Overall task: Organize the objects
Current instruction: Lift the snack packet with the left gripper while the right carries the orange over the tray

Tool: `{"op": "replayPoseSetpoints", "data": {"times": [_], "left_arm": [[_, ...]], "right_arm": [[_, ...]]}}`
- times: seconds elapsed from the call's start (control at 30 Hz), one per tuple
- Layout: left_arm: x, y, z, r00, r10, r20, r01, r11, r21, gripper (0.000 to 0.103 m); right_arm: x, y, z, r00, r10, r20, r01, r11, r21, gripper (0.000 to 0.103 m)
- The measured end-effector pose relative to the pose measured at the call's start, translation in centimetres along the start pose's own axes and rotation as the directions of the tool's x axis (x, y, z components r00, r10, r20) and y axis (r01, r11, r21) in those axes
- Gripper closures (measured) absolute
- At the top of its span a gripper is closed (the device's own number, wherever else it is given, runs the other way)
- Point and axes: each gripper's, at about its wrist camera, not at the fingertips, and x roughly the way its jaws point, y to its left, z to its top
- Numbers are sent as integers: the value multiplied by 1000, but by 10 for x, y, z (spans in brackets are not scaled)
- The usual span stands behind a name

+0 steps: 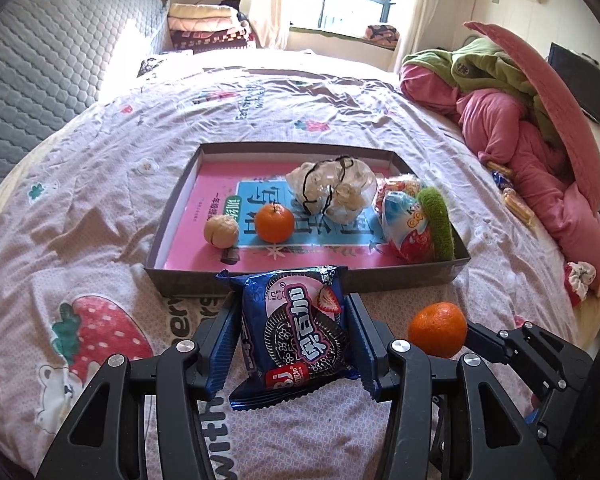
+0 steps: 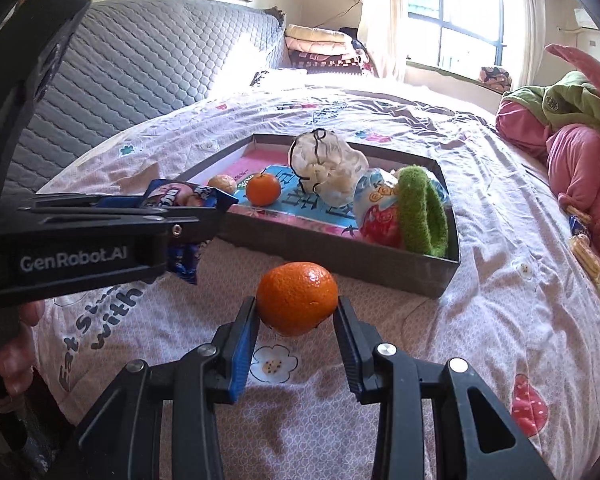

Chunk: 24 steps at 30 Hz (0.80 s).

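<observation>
**Cardboard tray part-filled; two items in my tongs, not yet placed**

Cardboard tray (image 1: 180, 280) lies on the bed (image 1: 100, 208). Inside it I count a walnut (image 1: 221, 231), a small orange (image 1: 274, 222), a clear bag with a black cord (image 1: 332, 190), a snack bag (image 1: 404, 220) and a green fuzzy band (image 1: 436, 224). These I judge done.

My left tongs (image 1: 294, 332) pinch a blue cookie packet (image 1: 296, 332), held just short of the tray's near wall. My right tongs (image 2: 296, 312) pinch a second orange (image 2: 297, 298), above the bedsheet and near the tray's front wall.

Outstanding: both held items must go in. Small wrapped snacks (image 1: 514, 200) lie by the pink blanket (image 1: 540, 184), well apart from the tray; I judge they remain to be collected.
</observation>
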Motion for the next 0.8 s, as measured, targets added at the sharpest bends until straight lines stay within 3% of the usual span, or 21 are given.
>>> {"op": "replayPoseSetpoints", "data": {"times": [0.37, 0.8], "left_arm": [[-32, 4, 14, 998, 13, 67, -14, 1000, 14, 50], [-35, 9, 33, 996, 20, 90, -22, 999, 23, 50]], "right_arm": [[-28, 4, 26, 995, -28, 98, 31, 999, -29, 64], [-35, 4, 55, 989, -23, 148, 26, 999, -23, 64]]}}
